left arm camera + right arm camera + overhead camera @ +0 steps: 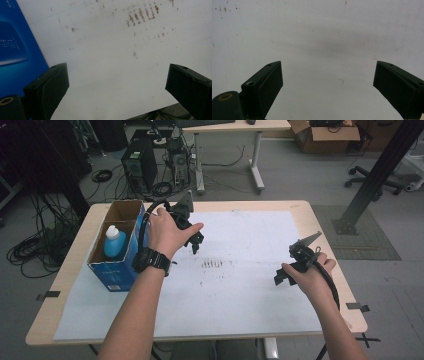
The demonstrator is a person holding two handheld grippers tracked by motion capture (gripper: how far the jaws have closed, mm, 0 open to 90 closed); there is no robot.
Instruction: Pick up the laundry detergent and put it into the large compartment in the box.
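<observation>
Wooden and pale, the table (320, 227) fills the middle of the high view, and a big white sheet (250, 295) covers most of its top, smudged with a patch of brownish marks (212, 265) near the centre of the frame. At the left of the sheet stands an open blue box (116, 270) with brown cardboard flaps, and a blue bottle (114, 242) with a white cap stands upright inside it. In the left gripper view the side of the same box (17, 50) fills the left edge of the frame, just beside the left jaw, and the brownish marks (141, 15) sit at the upper right on the sheet (105, 70). The left hand (167, 232), with a black watch (152, 260) on its wrist, holds the left gripper (195, 242) just right of the box, above the sheet in the upper middle of the high view; its jaws are spread wide with nothing between them. The right hand (312, 275) holds the right gripper (282, 277) at the right of the frame, well apart from the box and bottle, and its jaws also stand wide apart over bare white sheet (324, 37), gripping nothing.
</observation>
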